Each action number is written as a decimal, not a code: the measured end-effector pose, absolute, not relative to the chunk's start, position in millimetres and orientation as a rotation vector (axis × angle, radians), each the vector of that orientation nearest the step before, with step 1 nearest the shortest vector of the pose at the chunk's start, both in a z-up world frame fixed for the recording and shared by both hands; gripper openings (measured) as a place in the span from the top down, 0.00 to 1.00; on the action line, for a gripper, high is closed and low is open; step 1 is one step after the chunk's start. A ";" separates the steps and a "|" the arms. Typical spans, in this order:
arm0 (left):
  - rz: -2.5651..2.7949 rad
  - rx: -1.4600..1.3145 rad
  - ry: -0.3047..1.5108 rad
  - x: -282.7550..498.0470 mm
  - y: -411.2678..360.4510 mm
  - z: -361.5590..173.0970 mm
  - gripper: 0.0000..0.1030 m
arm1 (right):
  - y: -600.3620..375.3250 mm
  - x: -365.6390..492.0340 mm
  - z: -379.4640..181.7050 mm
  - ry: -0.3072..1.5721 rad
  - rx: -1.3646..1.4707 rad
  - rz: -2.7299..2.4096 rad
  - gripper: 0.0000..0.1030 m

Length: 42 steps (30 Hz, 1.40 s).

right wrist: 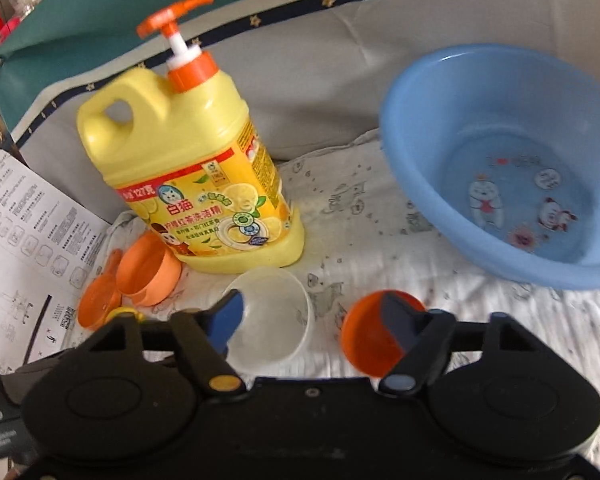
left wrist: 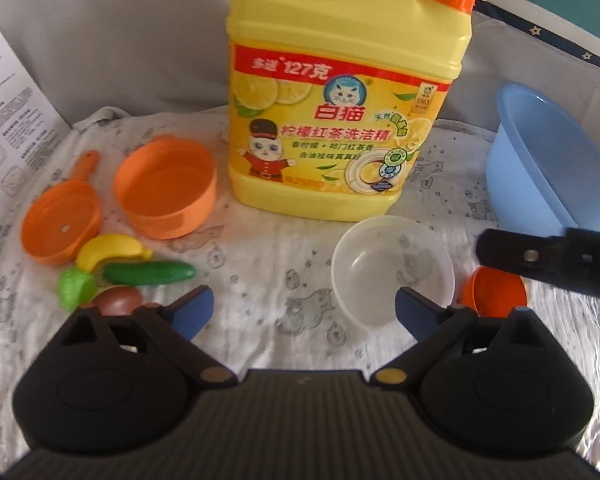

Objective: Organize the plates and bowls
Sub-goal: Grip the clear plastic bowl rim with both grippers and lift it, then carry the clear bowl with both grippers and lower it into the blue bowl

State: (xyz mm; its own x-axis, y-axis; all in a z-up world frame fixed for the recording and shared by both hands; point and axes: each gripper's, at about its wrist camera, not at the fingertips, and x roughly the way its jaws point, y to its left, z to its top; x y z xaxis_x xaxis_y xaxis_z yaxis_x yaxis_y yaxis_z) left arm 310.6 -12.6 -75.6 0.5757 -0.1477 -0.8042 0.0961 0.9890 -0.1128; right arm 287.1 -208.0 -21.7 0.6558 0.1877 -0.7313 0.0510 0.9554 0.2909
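Risk: right gripper [right wrist: 314, 322], jaws spread and empty, lower centre, may tip clear bowl [right wrist: 270, 320] or orange bowl [right wrist: 374, 334]; left gripper [left wrist: 304, 310] likewise spread.

Left claw [left wrist: 304, 312] and right claw [right wrist: 314, 322] gape, angled downward.

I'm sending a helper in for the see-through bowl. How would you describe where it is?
Find the big yellow detergent jug. On the printed cloth just in front of it sits the clear bowl, with a small orange bowl beside it. It is the only colourless, transparent dish there.
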 end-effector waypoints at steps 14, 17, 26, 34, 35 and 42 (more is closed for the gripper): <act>-0.228 -0.067 1.002 330.1 -26.3 -103.0 0.73 | -192.4 317.7 -67.5 0.924 0.333 0.094 0.90; -0.242 -0.056 1.012 327.2 -29.4 -105.1 0.85 | -189.9 312.4 -70.4 0.923 0.344 0.088 0.93; -0.235 -0.052 1.011 304.9 -25.3 -84.4 0.84 | -185.1 281.6 -51.9 0.919 0.354 0.095 0.93; -0.239 -0.008 0.991 258.6 -20.8 -59.3 0.84 | -186.7 230.6 -32.7 0.900 0.386 0.114 0.93; -0.243 -0.008 0.990 251.4 -20.2 -56.8 0.84 | -186.9 223.6 -30.4 0.899 0.387 0.114 0.93; -0.269 -0.008 0.976 194.2 -17.1 -34.9 0.84 | -188.4 165.1 -10.4 0.889 0.384 0.110 0.93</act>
State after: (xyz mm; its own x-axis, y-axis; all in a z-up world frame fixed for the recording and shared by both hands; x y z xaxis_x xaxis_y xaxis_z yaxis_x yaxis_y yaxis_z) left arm 194.2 -17.1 -34.9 0.5301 -0.2288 -0.8165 0.2215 0.9668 -0.1272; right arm 165.1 -188.4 -10.4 0.6295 0.2513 -0.7353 0.0640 0.9263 0.3714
